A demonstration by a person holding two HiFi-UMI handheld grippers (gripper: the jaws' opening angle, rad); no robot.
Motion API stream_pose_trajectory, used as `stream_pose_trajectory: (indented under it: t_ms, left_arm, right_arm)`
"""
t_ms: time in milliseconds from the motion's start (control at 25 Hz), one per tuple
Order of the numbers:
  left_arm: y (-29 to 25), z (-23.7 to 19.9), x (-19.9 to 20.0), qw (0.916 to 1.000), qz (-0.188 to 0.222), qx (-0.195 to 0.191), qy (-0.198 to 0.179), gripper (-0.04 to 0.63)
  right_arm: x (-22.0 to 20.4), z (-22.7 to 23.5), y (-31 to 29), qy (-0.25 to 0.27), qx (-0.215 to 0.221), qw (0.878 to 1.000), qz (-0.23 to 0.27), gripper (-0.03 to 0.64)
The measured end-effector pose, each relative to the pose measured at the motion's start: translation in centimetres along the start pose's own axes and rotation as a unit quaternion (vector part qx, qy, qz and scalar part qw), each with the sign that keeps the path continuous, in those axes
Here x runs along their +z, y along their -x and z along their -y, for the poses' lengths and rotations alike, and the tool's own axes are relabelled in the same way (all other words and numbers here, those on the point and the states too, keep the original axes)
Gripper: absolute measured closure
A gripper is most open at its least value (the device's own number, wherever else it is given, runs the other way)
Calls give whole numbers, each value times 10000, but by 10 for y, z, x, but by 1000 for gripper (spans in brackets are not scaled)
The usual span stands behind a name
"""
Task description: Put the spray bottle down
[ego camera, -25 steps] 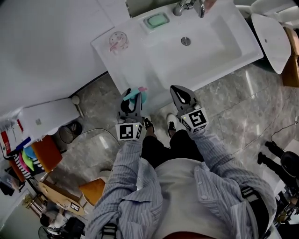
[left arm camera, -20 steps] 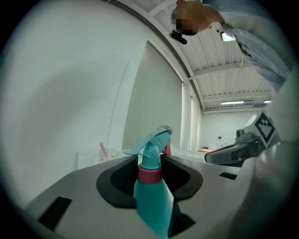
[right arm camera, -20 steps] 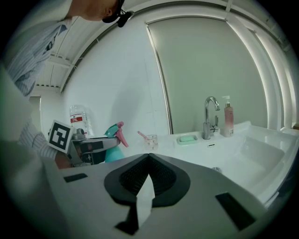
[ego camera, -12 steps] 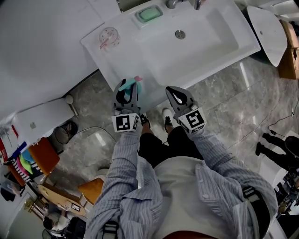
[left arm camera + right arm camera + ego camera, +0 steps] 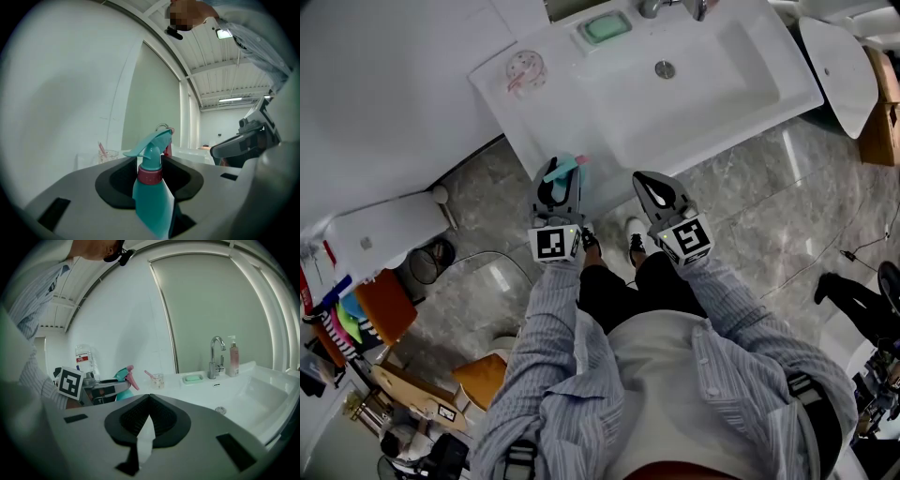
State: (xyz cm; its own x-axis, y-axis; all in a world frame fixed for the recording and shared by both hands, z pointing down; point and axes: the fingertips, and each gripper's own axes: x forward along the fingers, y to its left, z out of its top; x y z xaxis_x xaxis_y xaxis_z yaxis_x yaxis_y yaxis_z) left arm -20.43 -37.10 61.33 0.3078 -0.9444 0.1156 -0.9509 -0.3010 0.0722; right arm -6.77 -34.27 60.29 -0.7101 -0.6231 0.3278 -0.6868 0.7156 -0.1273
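A teal spray bottle [image 5: 152, 201] with a pink collar and pink trigger stands upright between the jaws of my left gripper [image 5: 151, 165], which is shut on its body. In the head view the left gripper [image 5: 560, 183] holds the bottle [image 5: 574, 165] at the front edge of the white sink counter [image 5: 534, 122], near its left corner. My right gripper [image 5: 646, 181] hovers beside it to the right, in front of the basin, jaws together and nothing in them. From the right gripper view [image 5: 149, 397], the left gripper [image 5: 101, 387] and the bottle [image 5: 123, 376] show at the left.
On the counter stand a cup with a toothbrush [image 5: 525, 70], a green soap dish [image 5: 605, 28], a faucet [image 5: 215, 357] and a pink bottle [image 5: 233, 355]. The basin drain [image 5: 665, 68] lies ahead. A clear water bottle [image 5: 84, 359] stands at the far left. Marble floor lies below.
My left gripper with the spray bottle has sunk a little by the counter's front edge. The right gripper has stayed put.
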Motion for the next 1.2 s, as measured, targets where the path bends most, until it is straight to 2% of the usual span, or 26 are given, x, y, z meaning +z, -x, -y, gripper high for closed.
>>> stream_pose_trajectory:
  t_ms: [800, 1200]
  left_arm:
    - [33, 5, -13, 9996, -222, 174, -36, 414]
    - [74, 8, 22, 9995, -89, 265, -160, 449]
  right_arm:
    - [10, -4, 23, 55, -33, 9999, 111, 601]
    - [37, -13, 42, 159, -81, 9991, 380, 601]
